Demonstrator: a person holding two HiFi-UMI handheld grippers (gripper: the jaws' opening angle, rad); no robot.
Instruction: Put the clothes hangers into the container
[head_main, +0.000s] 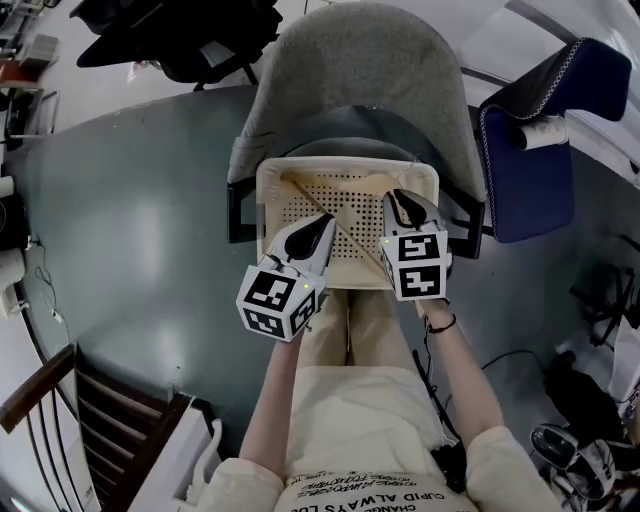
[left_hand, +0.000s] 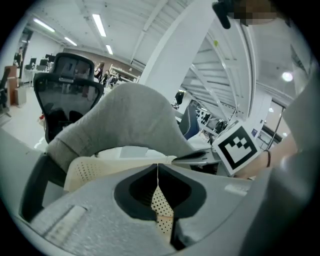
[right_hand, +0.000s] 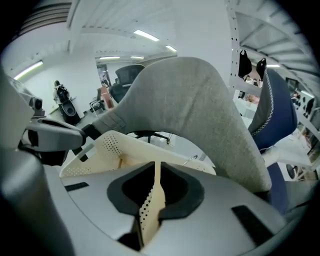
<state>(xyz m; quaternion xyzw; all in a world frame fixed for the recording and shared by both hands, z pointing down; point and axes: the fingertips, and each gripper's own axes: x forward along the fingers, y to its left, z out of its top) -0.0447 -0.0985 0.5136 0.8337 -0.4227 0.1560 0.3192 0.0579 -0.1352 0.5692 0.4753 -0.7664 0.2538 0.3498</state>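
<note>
- the cream perforated basket (head_main: 268, 190) sits at the front edge of the grey chair (head_main: 370, 70) seat, just beyond the person's knees (head_main: 350, 320); whether it rests on the seat or is lifted off it, i cannot tell.
- a hanger (head_main: 350, 238) lies inside the basket, its thin wooden bar running from the far left corner to the near right edge; the right gripper view shows a metal hook at the far rim.
- the left hand-held gripper (left_hand: 157, 167) is clenched on the basket's near wall, with the dotted plastic pinched between its pads.
- the right hand-held gripper (right_hand: 156, 167) is clamped on the basket's right wall in the same way, a strip of the wall standing between its jaws.
- the floor (head_main: 150, 230) is smooth, grey and glossy.
- a blue chair (head_main: 530, 150) stands just right of the grey one, and a black office chair (head_main: 190, 35) stands behind at the far left.
- a dark wooden chair (head_main: 90, 420) stands by the person's left side; cables (head_main: 500, 360) trail on the floor at the right.
- the room is an open office with a white pillar (left_hand: 175, 55) and strip lights (left_hand: 100, 25) on the ceiling.
</note>
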